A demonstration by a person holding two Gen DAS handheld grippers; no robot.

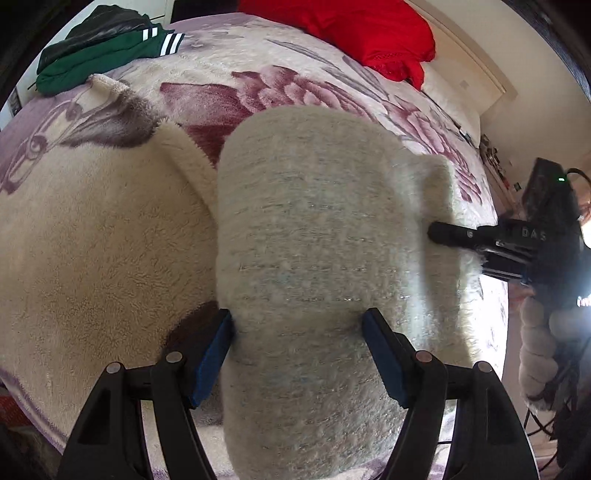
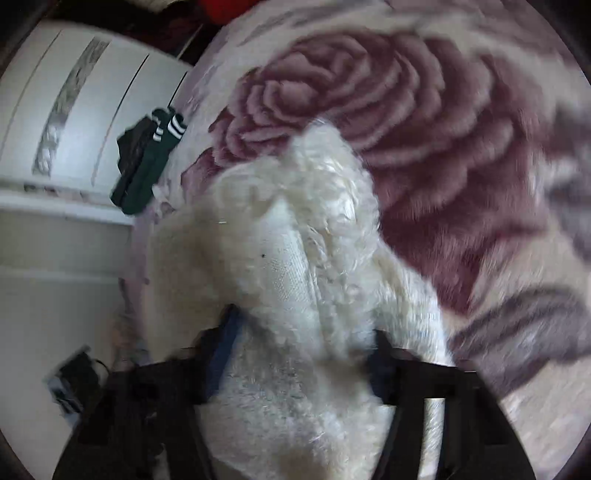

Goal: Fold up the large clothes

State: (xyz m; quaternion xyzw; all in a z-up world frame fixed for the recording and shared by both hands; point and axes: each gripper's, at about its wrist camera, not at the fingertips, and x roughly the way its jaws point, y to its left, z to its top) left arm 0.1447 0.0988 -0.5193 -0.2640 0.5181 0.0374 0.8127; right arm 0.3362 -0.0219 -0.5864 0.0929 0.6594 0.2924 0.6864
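In the left wrist view we see our left gripper (image 1: 297, 350) with its two blue-padded fingers (image 1: 212, 363) set fairly wide, and a thick fold of the white fleece garment (image 1: 314, 240) fills the space between them. The pads press on the fabric on both sides, so the fingers hold it. The garment rises in front of the camera, and the rest of it lies spread to the left on the floral blanket (image 1: 258, 92) that covers the bed. On the right side, the right gripper (image 1: 480, 240) reaches into the edge of the same garment; we cannot tell from here how its fingers stand. At the far end of the blanket lie a green jacket (image 1: 103, 51) with white stripes and a red cloth (image 1: 369, 33).

In the right wrist view the picture is blurred. The right gripper (image 2: 299, 354) has the white fleece garment (image 2: 295, 258) bunched between its dark fingers, which close on it. The garment hangs above the big rose of the floral blanket (image 2: 424, 129). The green jacket (image 2: 147, 162) lies near the blanket's edge, beside a white wardrobe (image 2: 74, 92).
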